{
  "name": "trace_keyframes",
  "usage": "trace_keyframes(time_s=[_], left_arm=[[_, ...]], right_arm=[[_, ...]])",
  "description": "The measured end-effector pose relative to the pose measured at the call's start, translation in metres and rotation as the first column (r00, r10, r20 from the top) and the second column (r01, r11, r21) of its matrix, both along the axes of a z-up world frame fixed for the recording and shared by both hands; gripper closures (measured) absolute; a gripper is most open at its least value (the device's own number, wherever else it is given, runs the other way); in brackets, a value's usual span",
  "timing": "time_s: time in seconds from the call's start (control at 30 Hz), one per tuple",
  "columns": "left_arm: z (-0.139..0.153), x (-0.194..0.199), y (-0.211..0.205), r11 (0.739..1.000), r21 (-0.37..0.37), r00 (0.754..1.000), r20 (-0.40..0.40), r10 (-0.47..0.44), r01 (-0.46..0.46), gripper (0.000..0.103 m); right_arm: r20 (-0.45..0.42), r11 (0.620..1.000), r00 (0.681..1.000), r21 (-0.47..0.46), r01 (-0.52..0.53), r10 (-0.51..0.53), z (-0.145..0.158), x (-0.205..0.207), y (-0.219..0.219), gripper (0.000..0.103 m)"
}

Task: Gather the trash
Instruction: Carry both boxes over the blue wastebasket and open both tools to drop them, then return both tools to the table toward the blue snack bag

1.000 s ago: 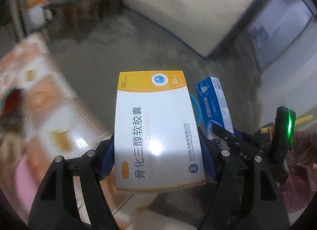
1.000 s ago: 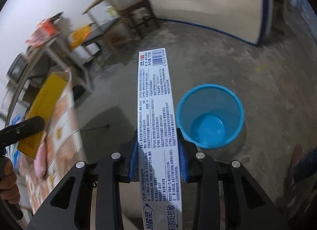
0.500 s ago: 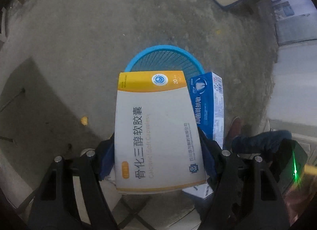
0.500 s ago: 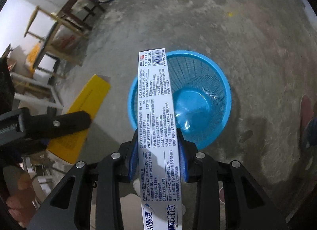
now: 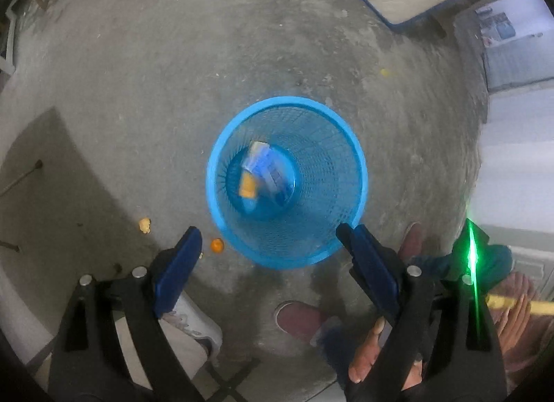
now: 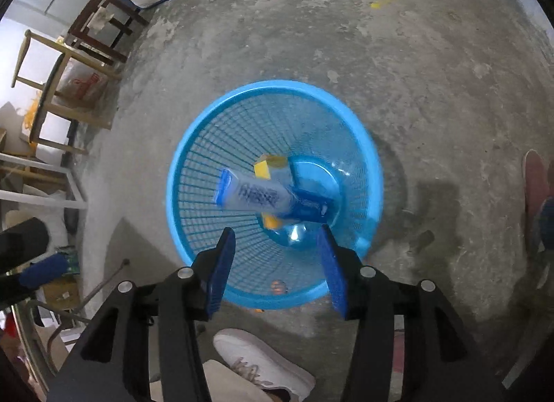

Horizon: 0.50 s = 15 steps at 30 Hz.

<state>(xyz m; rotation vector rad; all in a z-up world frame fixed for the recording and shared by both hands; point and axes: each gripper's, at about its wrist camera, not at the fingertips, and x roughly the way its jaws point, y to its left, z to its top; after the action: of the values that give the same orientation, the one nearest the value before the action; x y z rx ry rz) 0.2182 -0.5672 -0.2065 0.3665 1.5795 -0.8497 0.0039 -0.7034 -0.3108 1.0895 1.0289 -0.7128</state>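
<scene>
Inside the round blue plastic mesh bin point(image 6: 277, 190) at frame centre, lying blurred: long blue-and-white cardboard toothpaste carton point(image 6: 270, 199), yellow-and-white medicine box point(image 5: 250, 184). Likely handling light, stiff, crushable; gripping across narrow sides. Left tongs point(image 5: 266, 246) and right tongs point(image 6: 275, 256) opening, holding nothing.

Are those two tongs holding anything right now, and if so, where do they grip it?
Nothing is held. Both the left tongs and right tongs are opening with nothing between them; the boxes are in the blue basket.
</scene>
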Motion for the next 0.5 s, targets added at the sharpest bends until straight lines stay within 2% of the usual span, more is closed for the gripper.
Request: trace_keyframes(time_s=[0.23, 0.5], left_arm=[[0.032, -0.015, 0.02, 0.999, -0.04, 0.999, 0.02, -0.035, 0.035, 0.019], [0.109, -0.025, 0.073, 0.983, -0.178, 0.993, 0.117, -0.014, 0.035, 0.019]], right_arm=[[-0.006, 0.999, 1.0, -0.039, -0.003, 0.003, 0.013, -0.014, 0.009, 0.055], [0.01, 0.987, 0.997, -0.146, -0.069, 0.071, 0.065, -0.007, 0.038, 0.055]])
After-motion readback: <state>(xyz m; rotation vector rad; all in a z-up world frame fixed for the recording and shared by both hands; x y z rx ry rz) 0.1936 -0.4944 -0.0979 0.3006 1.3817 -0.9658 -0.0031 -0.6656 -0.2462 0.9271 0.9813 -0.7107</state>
